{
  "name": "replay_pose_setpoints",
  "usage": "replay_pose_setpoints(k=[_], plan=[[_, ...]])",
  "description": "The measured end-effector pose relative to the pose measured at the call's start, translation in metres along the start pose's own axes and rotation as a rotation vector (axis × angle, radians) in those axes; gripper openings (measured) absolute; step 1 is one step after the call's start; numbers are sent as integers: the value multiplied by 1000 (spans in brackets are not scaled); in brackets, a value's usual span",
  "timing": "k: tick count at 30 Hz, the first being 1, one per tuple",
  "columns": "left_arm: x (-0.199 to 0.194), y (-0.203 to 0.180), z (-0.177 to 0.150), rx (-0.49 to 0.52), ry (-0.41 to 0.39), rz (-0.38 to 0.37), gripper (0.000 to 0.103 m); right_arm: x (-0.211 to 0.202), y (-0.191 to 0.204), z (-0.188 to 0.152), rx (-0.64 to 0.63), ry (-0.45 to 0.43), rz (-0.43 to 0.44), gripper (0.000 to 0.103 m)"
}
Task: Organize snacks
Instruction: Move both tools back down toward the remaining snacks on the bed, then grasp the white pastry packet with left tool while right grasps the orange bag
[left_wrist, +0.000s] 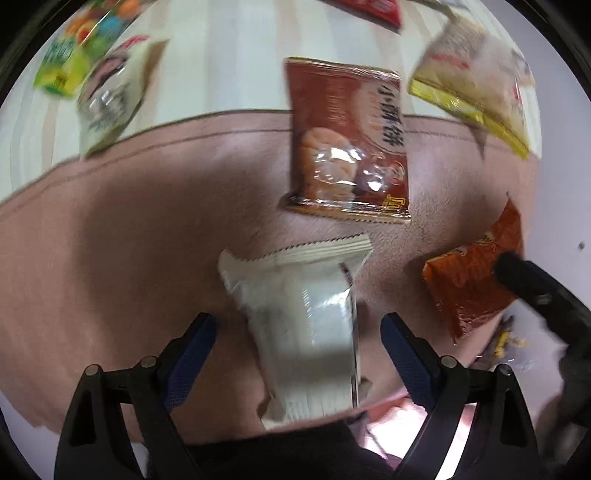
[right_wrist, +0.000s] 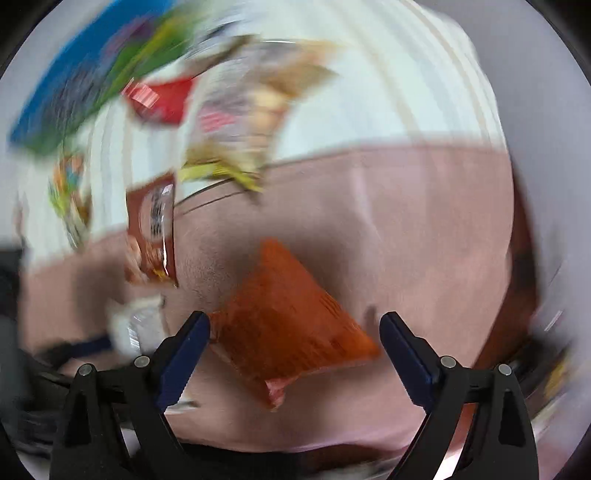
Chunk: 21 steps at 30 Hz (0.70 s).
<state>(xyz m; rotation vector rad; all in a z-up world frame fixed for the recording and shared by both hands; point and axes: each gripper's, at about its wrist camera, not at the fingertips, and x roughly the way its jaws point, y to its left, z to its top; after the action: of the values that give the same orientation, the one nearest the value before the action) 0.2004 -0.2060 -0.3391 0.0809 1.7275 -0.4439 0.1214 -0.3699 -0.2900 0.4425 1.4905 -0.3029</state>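
We see a silvery-white foil snack packet (left_wrist: 306, 325), a brown glossy biscuit packet with black lettering (left_wrist: 347, 140), an orange crinkled snack packet (right_wrist: 288, 325), and a dusty-pink fabric mat (left_wrist: 129, 229).

Snack packets (left_wrist: 349, 140) lie on pink cloth (left_wrist: 129, 240) over striped tabletop (left_wrist: 229, 55).

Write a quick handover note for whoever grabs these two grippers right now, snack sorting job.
Left hand-held gripper: open, straddling the white foil snack packet on the pink cloth mat, not clamped.
Right hand-held gripper: open, over the orange crinkled snack bag, nothing held.
The brown biscuit packet lies across the mat's far edge; the yellow-edged noodle packet and the green candy bag sit on the pale table beyond.
Done: no grouping visible.
Left: grip and sort every packet.
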Motion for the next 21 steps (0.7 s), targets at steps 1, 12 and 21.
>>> replay_pose_setpoints(k=[1,12,21], plan=[[1,-3,0,12,-8,13,79,1,-13,-3,92,10,61,95],[-26,14,17,-2,-106,165,57,36,-33,-2,429,19,211,89],[-31,55,31,-95,-106,150,59,31,78,1,-190,-69,-80,62]])
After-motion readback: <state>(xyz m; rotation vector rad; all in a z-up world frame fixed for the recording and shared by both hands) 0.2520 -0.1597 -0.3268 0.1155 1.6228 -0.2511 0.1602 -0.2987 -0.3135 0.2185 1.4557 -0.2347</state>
